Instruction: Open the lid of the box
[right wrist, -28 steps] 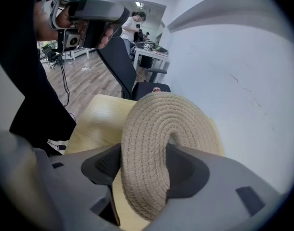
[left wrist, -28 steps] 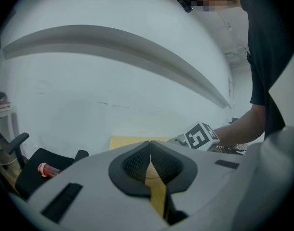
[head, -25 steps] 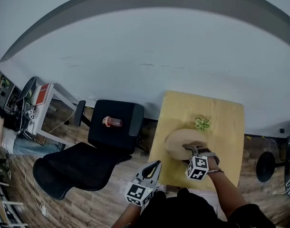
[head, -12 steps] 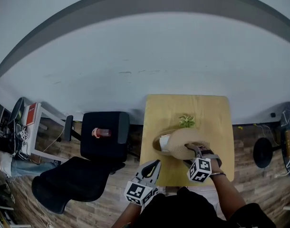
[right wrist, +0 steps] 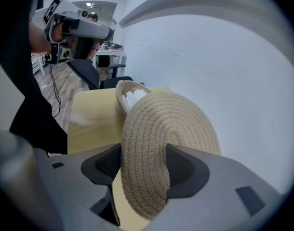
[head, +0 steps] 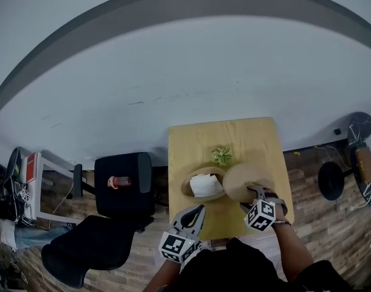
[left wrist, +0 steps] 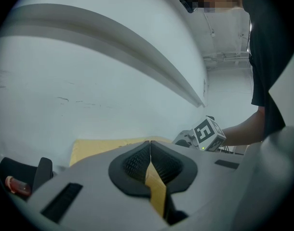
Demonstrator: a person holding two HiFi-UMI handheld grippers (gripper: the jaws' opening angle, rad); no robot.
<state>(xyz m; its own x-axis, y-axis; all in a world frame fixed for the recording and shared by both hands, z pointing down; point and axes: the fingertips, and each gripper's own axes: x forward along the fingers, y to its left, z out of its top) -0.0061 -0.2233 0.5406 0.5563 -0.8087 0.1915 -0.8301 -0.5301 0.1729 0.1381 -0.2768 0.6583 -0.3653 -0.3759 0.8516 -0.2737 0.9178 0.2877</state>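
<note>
My right hand-held gripper [right wrist: 143, 163] clamps the lid [right wrist: 173, 124], already off the box [head: 186, 187] at its left (contents [head: 205, 185] exposed). I'd say only setting it down remains; left hand-held gripper [left wrist: 150, 154] sits pinched together.

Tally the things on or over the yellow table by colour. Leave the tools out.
Tan woven: 2, the basket and the lid
White: 1, the cloth in the basket
Green: 1, the plant
Total: 4
</note>
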